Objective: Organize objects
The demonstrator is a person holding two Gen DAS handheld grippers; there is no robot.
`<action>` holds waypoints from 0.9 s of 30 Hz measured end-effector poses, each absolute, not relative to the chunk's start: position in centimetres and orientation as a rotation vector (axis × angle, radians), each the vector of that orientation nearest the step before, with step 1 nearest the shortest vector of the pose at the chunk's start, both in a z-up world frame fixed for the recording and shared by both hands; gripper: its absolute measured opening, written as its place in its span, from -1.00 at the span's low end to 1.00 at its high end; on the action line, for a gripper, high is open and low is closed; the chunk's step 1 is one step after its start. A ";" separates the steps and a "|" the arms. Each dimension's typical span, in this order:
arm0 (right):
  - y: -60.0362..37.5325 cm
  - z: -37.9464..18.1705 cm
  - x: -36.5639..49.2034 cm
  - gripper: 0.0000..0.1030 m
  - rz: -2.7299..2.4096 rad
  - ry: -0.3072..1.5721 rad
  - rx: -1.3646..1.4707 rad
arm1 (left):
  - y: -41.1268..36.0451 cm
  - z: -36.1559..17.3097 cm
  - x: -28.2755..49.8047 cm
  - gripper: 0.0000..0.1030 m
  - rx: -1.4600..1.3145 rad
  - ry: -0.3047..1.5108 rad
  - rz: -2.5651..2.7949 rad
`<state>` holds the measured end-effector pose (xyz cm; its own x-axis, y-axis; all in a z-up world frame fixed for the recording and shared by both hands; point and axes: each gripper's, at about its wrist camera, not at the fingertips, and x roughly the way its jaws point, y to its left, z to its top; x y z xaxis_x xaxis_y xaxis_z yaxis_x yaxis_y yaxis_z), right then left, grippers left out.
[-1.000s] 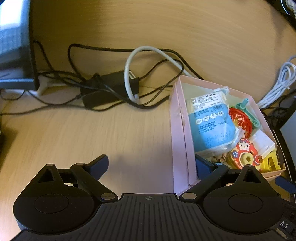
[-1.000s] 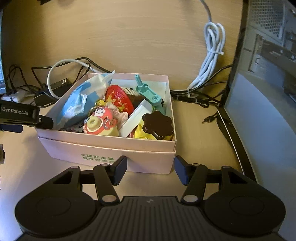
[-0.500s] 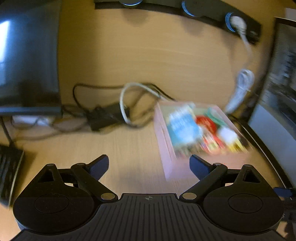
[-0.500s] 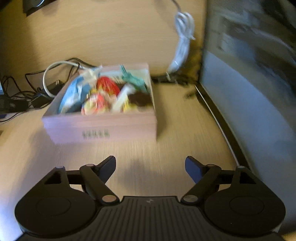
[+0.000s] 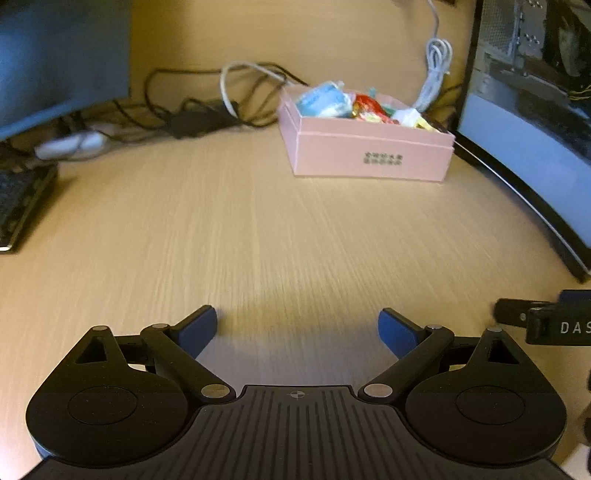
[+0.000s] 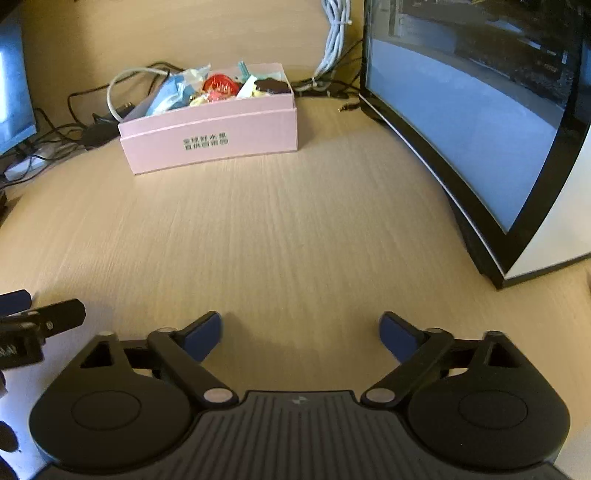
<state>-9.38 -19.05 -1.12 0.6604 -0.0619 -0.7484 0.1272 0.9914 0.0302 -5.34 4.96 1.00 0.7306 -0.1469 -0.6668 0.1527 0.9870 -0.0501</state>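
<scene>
A light wood-grain desk (image 6: 295,221) fills both views under warm, dim light; a wooden back panel (image 5: 258,33) rises behind it; a large dark monitor (image 6: 480,122) stands at the right; tangled black cables (image 5: 166,99) and a coiled white cable (image 5: 436,70) lie along the back; a keyboard (image 5: 18,199) sits at the left edge.

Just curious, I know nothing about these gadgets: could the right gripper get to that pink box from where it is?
Probably yes: the right gripper is open and empty, with only bare desk before the pink box.
</scene>
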 end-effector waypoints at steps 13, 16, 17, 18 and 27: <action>-19.6 -2.1 -4.0 1.00 -0.040 0.743 0.025 | 1.5 0.3 -0.6 0.92 0.033 0.694 -0.068; -19.6 -2.5 -4.0 1.00 -0.049 0.704 0.025 | 1.5 0.2 -0.3 0.92 0.027 0.690 -0.048; -19.6 -2.6 -3.9 1.00 -0.042 0.695 0.018 | 1.5 0.3 -0.2 0.92 0.026 0.690 -0.044; -19.6 -2.6 -3.5 1.00 -0.033 0.696 0.016 | 1.5 0.3 -0.1 0.92 0.027 0.689 -0.042; -19.9 -2.6 -1.9 1.00 0.025 0.697 0.001 | 1.3 0.2 0.3 0.92 0.024 0.687 -0.022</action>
